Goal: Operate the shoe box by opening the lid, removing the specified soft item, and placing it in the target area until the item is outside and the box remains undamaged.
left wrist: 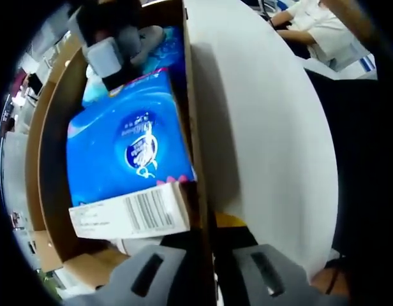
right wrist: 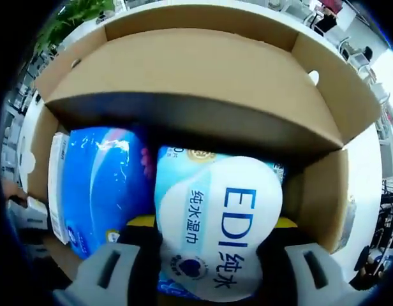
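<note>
Right gripper view shows my right gripper point(right wrist: 209, 271) at the bottom, its two grey jaws set wide on both sides of a soft light-blue and white wet-wipes pack with "EDI" printed on it point(right wrist: 215, 229). The jaws seem to press the pack from left and right, so I hold it between them. The pack is inside the brown cardboard shoe box point(right wrist: 184, 70), at the near end. Just beside it, on the left, lies a glossy blue tissue pack point(right wrist: 97, 185), also inside the box. Further away the inner wall of the box rises, and behind it the open lid flap stands up. Beyond the box I see a white surface point(right wrist: 369, 185) and, far at the top left, some green leaves point(right wrist: 75, 16).

Left gripper view has my left gripper point(left wrist: 206, 271) at the bottom, and the thin side wall of the box passes between its two grey jaws, so it is closed on this wall. Past the jaws the blue tissue pack point(left wrist: 126, 150) shows a white barcode label. Farther, the right gripper point(left wrist: 110, 44) reaches into the box. The white surface point(left wrist: 266, 140) is on the right, and a person in white point(left wrist: 321, 32) sits far behind.
</note>
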`<state>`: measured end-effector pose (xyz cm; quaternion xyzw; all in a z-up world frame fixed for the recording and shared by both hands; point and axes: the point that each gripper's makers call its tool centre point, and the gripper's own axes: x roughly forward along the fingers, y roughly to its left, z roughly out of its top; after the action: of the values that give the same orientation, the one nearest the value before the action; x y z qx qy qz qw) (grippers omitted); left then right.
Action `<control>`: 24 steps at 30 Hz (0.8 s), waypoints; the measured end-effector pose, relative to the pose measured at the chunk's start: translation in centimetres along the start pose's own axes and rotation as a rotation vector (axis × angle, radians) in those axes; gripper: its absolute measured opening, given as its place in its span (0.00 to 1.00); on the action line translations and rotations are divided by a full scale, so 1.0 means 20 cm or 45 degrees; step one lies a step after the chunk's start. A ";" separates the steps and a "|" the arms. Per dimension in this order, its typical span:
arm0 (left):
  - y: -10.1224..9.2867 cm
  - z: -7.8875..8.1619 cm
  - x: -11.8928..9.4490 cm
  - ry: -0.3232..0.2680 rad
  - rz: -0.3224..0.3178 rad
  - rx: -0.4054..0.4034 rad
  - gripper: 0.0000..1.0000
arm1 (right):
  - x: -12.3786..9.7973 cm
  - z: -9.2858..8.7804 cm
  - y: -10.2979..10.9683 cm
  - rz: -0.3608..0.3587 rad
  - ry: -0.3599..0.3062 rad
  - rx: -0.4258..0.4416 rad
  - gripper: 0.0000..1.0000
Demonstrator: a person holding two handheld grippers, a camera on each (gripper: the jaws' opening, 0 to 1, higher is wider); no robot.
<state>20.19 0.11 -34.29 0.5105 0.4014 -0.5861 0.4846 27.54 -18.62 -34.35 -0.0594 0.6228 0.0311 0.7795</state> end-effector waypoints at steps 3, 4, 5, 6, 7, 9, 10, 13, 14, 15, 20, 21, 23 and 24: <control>0.00 0.00 0.00 -0.001 0.000 -0.001 0.02 | 0.00 0.01 -0.01 0.005 -0.033 -0.008 0.64; 0.00 0.00 0.00 -0.002 -0.001 0.000 0.02 | 0.00 0.01 -0.01 0.004 -0.044 -0.011 0.64; 0.00 0.00 0.00 -0.002 -0.001 0.000 0.02 | 0.00 0.01 -0.01 0.008 -0.050 -0.014 0.64; 0.00 0.00 0.00 -0.002 -0.001 -0.001 0.02 | -0.01 0.01 -0.01 0.013 -0.048 -0.013 0.64; 0.00 0.00 0.00 -0.002 -0.001 -0.001 0.02 | 0.00 0.01 0.00 0.016 -0.046 -0.011 0.64; 0.00 0.00 0.00 -0.004 0.000 0.000 0.02 | 0.00 0.01 0.00 0.014 -0.038 -0.016 0.64; 0.00 0.00 0.00 -0.005 0.000 -0.001 0.02 | 0.00 0.01 0.00 0.019 -0.034 -0.015 0.64; 0.00 0.00 0.00 -0.007 -0.001 -0.001 0.02 | -0.01 0.00 0.01 0.027 -0.031 -0.018 0.64; 0.01 0.00 0.01 -0.007 -0.001 0.000 0.02 | -0.01 0.00 0.01 0.028 -0.031 -0.021 0.64; 0.01 0.00 0.01 -0.007 0.000 -0.001 0.02 | -0.01 0.00 0.02 0.028 -0.028 -0.026 0.63; 0.00 0.00 0.00 -0.010 -0.002 0.002 0.03 | -0.05 0.00 0.02 0.039 -0.028 -0.039 0.62; 0.00 0.00 0.00 -0.010 -0.002 0.003 0.03 | -0.06 0.00 0.02 0.040 -0.032 -0.038 0.62; 0.01 0.00 0.01 -0.013 -0.002 0.002 0.03 | -0.11 0.02 0.02 0.053 -0.067 -0.033 0.61; 0.01 0.00 0.01 -0.014 -0.002 0.005 0.03 | -0.13 0.02 0.02 0.056 -0.071 -0.028 0.61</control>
<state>20.40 -0.03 -34.38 0.5079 0.3979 -0.5902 0.4852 27.35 -18.03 -31.84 -0.0533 0.6018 0.0568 0.7949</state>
